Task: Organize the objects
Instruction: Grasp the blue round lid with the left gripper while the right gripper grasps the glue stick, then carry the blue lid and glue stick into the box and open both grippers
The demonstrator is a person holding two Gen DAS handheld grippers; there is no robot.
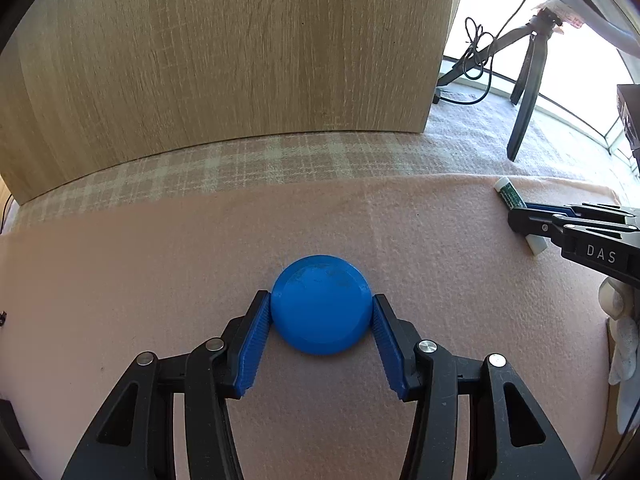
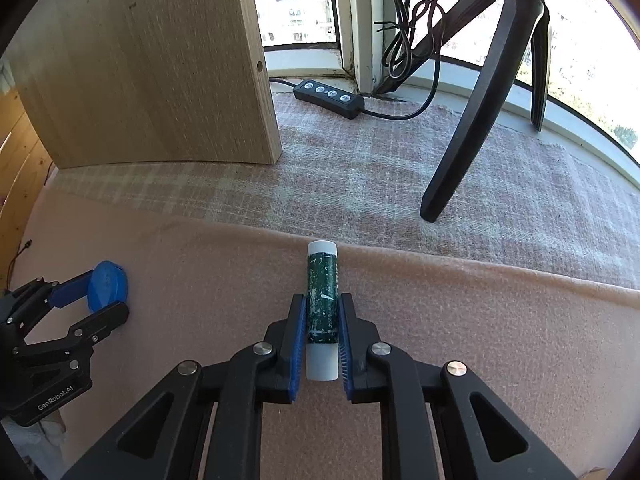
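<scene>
Left gripper (image 1: 321,308) straddling blue round lid (image 1: 321,305), blue pads (image 1: 253,347) pressing against both its sides; lid lying flat on pink cloth (image 1: 120,280). Right gripper (image 2: 322,322) clamping on green tube (image 2: 322,312), pads gripping tube's green middle, white cap ends showing nearer and farther than the pads. Tube lying lengthwise, pointing away, far end near cloth's far edge. In right wrist view, left gripper showing at near left, holding lid edge-on. In left wrist view, right gripper showing at far right over tube.

Beyond pink cloth, plaid cloth (image 2: 360,184) covering the counter. Wooden panel (image 1: 224,52) standing upright on plaid cloth, far left. Black tripod (image 2: 472,112) standing at far right, one leg resting on plaid cloth. Black switch box (image 2: 329,98) with cable lying along window sill, just right of panel. Window (image 2: 296,0) glaring bright farthest back.
</scene>
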